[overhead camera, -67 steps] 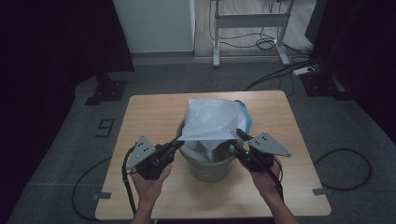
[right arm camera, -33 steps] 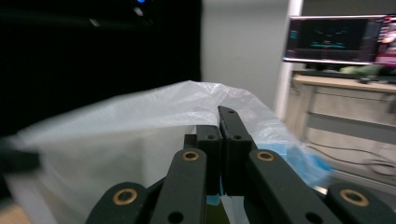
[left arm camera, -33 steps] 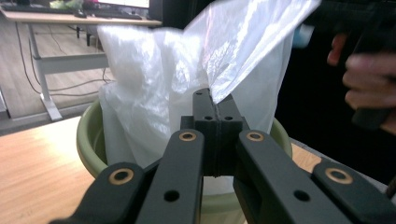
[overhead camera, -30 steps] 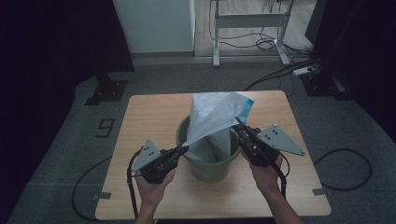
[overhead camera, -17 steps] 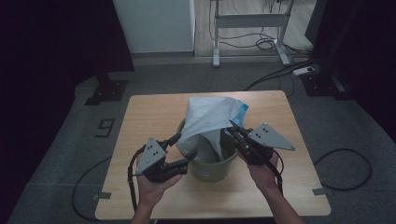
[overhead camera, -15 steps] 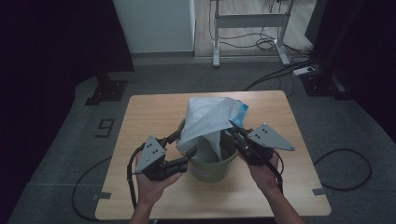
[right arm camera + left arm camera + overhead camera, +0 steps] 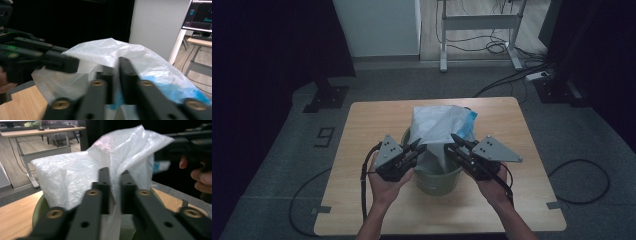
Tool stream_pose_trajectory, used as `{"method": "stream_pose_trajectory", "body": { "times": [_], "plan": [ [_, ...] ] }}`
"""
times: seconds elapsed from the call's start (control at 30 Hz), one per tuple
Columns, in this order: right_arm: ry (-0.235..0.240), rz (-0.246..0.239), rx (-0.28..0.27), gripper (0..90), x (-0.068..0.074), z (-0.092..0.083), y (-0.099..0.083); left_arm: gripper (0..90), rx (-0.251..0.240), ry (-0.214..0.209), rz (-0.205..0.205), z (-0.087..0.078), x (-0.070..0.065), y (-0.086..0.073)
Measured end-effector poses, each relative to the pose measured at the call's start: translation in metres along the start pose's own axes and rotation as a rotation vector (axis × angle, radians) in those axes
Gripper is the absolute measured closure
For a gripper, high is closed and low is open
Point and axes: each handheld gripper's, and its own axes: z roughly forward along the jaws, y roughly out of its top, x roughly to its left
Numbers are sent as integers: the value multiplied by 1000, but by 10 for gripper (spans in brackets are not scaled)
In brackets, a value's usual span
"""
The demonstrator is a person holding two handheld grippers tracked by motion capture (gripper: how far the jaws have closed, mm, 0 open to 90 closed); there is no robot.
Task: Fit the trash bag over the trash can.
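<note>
A white plastic bag [image 7: 437,127] with a blue patch stands up out of a green bucket [image 7: 432,182] at the middle of the wooden table [image 7: 362,125]. My left gripper [image 7: 419,146] meets the bag from the left. Its jaws have just been closing, and a fold of film [image 7: 75,175] is pinched in the narrow gap of that gripper [image 7: 115,171]. My right gripper [image 7: 454,142] meets the bag from the right. Its jaws have just been opening slightly, but the film [image 7: 100,52] is still caught between the jaws of the gripper [image 7: 115,65].
The bucket rim [image 7: 40,207] curves just below the left jaws. Bare tabletop surrounds the bucket. Behind the table stand a white cabinet [image 7: 377,27] and a desk frame [image 7: 477,22]. Cables [image 7: 579,182] lie on the grey floor.
The left jaws, spread wide half a second ago, are now closed on the bag and sit closer to it. The bag's raised peak has sagged lower than one second ago.
</note>
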Motion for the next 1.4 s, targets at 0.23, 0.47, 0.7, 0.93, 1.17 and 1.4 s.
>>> {"method": "stream_pose_trajectory", "body": {
  "times": [0.23, 0.47, 0.7, 0.93, 1.17, 1.4],
  "plan": [
    [-49, 33, 49, 404, 9, -13, -21, 898, -37, 17, -41, 0, 0, -1],
    [-42, 51, 53, 336, 17, -43, -39, 899, -27, 16, -57, 4, -2, -2],
    [-69, 129, 50, 328, 0, -57, -62, 899, -26, 6, -64, 3, -2, -6],
    [-118, 155, 79, 350, -26, -54, -69, 898, -43, 4, -86, -4, -1, -13],
    [-130, 172, 77, 366, -40, -49, -65, 898, -65, -11, -138, -12, 4, -24],
    [-104, 179, 75, 377, -44, -48, -58, 897, -74, -42, -157, -21, -2, -32]
  ]
}}
